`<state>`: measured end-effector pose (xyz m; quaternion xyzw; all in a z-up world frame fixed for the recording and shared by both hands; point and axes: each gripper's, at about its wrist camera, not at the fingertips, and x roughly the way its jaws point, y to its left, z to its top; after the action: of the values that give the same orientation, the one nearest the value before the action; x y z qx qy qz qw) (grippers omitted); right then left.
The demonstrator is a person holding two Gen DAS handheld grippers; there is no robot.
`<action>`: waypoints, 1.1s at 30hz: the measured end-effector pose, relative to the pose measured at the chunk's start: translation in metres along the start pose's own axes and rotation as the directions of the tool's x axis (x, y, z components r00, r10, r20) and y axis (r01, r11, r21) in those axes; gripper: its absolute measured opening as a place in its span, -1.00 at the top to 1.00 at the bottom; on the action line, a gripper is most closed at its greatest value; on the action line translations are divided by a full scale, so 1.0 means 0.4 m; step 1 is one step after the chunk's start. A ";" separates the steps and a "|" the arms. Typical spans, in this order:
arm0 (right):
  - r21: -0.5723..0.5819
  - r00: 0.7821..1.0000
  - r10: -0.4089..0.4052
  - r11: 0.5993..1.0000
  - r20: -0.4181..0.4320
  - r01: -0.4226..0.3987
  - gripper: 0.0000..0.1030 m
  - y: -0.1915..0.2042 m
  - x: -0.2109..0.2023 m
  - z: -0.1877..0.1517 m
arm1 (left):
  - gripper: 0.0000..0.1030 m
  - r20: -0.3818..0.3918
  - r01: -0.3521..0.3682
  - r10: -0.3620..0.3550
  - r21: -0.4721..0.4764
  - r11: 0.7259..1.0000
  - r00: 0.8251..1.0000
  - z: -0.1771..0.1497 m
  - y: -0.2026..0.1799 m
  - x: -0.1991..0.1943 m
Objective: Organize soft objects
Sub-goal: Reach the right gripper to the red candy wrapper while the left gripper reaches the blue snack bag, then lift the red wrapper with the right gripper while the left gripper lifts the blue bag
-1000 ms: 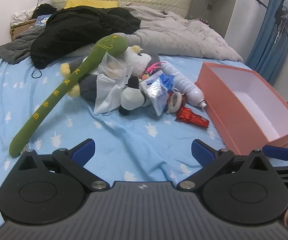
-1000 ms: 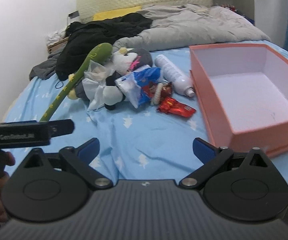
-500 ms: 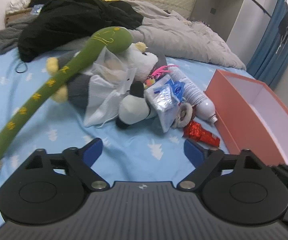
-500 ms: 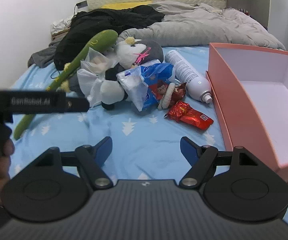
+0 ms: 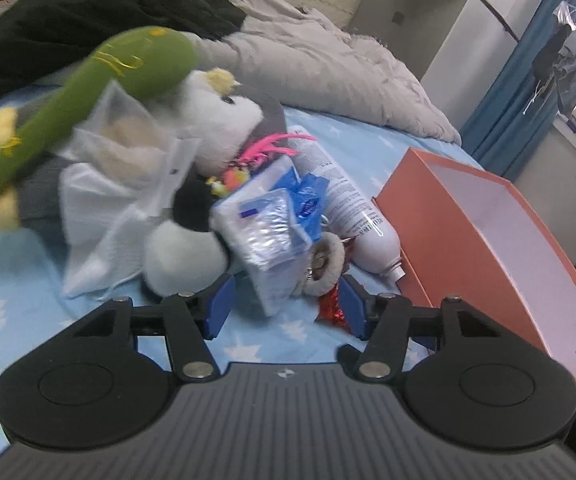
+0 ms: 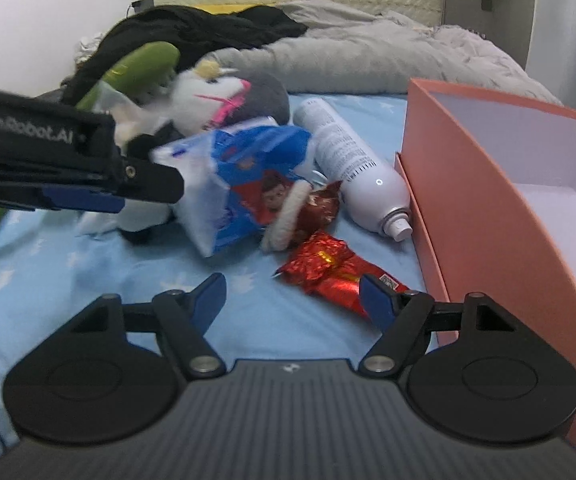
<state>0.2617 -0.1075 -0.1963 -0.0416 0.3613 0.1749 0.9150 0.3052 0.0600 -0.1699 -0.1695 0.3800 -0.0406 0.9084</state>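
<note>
Jaws on both grippers stand narrower than a second ago, and both cameras sit much closer to the pile on the blue bed sheet [image 6: 100,280]. The left gripper [image 5: 284,306] has its blue pads part-open on either side of the tissue pack [image 5: 266,232], not gripping it; in the right wrist view its black body [image 6: 68,168] reaches in from the left to the same pack [image 6: 224,196]. The right gripper [image 6: 292,300] is also part-open and holds nothing, its pads low over the sheet with the red foil snack [image 6: 328,272] just ahead and against the right pad.

Counted: one green plush snake [image 5: 68,92] lying over one black-and-white plush toy [image 5: 208,120], one white cloth [image 5: 100,216] draped at the toy's front, one tissue pack, one fuzzy white ring [image 5: 324,264], one red foil snack, one white spray can [image 6: 352,168] lying beside the box, and one open orange box [image 6: 480,216] on the right, with nothing visible inside. A black garment [image 5: 68,20] and a grey duvet [image 5: 320,64] lie behind the pile.
</note>
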 end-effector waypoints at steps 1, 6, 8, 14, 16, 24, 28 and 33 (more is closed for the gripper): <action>0.004 1.000 -0.003 1.000 0.000 0.003 -0.45 -0.007 0.015 0.001 | -0.24 -0.008 -0.003 0.003 -0.002 1.000 1.000 0.002 -0.006 0.017; -0.045 0.998 -0.057 0.997 -0.004 0.057 -0.37 -0.018 0.070 0.004 | -0.25 -0.041 -0.023 0.021 -0.039 0.999 0.999 0.010 -0.013 0.084; -0.042 0.999 -0.041 0.998 -0.013 0.041 -0.33 -0.025 0.086 0.004 | -0.25 -0.036 -0.032 0.030 -0.054 0.998 0.999 0.012 -0.014 0.102; -0.109 0.999 -0.040 0.993 0.001 0.040 -0.29 -0.003 0.132 -0.007 | -0.09 -0.010 -0.072 0.072 -0.085 0.994 0.997 0.021 -0.010 0.134; -0.120 0.999 -0.052 0.991 -0.011 0.051 -0.21 0.003 0.145 -0.013 | 0.12 -0.006 -0.092 0.091 -0.084 0.992 0.996 0.021 -0.012 0.136; -0.123 0.999 -0.051 0.991 -0.002 0.050 0.13 0.015 0.105 -0.017 | 0.45 0.034 -0.116 0.119 -0.072 0.991 0.992 0.019 -0.019 0.095; -0.107 0.999 -0.043 0.993 -0.003 0.042 0.21 0.018 0.061 -0.023 | 0.50 0.040 -0.112 0.115 -0.062 0.992 0.993 0.005 -0.030 0.056; -0.091 0.999 -0.035 0.995 -0.006 0.034 0.22 0.020 -0.006 -0.037 | 0.51 0.042 -0.104 0.107 -0.068 0.992 0.993 -0.027 -0.041 -0.019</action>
<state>0.2478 -0.1037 -0.2051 -0.0900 0.3557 0.1752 0.9136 0.2931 0.0432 -0.1662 -0.1800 0.3686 0.0238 0.9117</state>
